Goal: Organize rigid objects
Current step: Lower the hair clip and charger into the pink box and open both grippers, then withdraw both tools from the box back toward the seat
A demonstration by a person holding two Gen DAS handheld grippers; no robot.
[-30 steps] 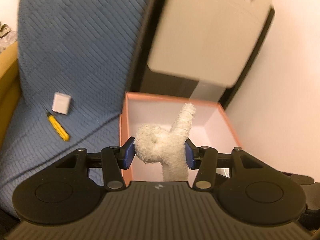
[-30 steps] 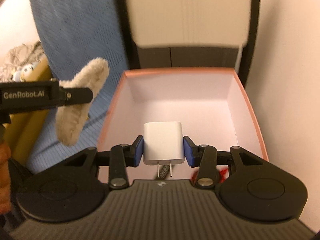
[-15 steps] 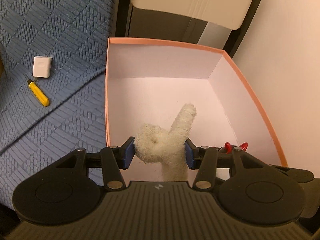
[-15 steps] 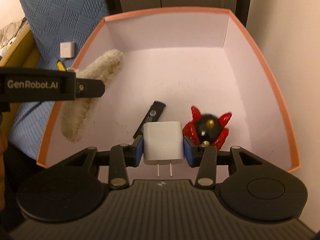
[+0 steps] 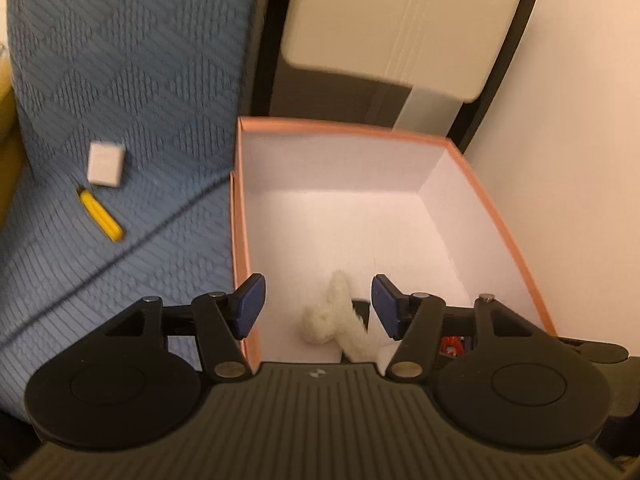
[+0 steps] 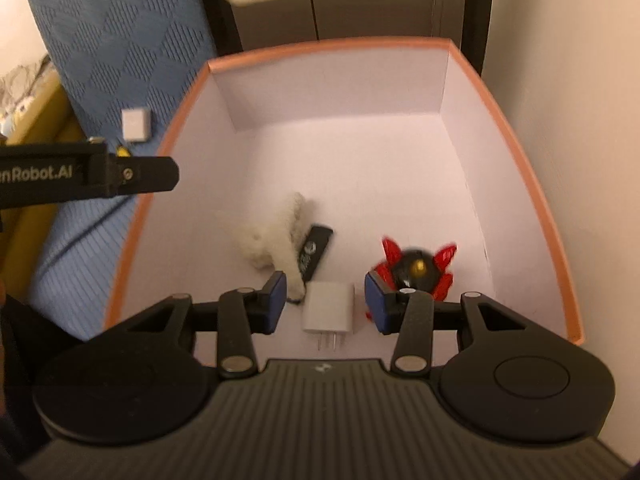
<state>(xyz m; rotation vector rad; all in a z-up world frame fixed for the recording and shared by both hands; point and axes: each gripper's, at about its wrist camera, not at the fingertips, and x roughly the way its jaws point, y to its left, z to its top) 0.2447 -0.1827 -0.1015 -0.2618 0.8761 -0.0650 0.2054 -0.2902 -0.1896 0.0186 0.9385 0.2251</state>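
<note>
Jaws spread, charger [image 6: 329,307] loose between.

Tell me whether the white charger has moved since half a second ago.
Yes. The white charger has left the right gripper and dropped to the floor of the box, beside the red toy.

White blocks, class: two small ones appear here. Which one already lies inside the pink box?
The white charger with metal prongs, lying on the box floor between the open right gripper's fingers. The other white block lies outside, on the blue cover.
</note>
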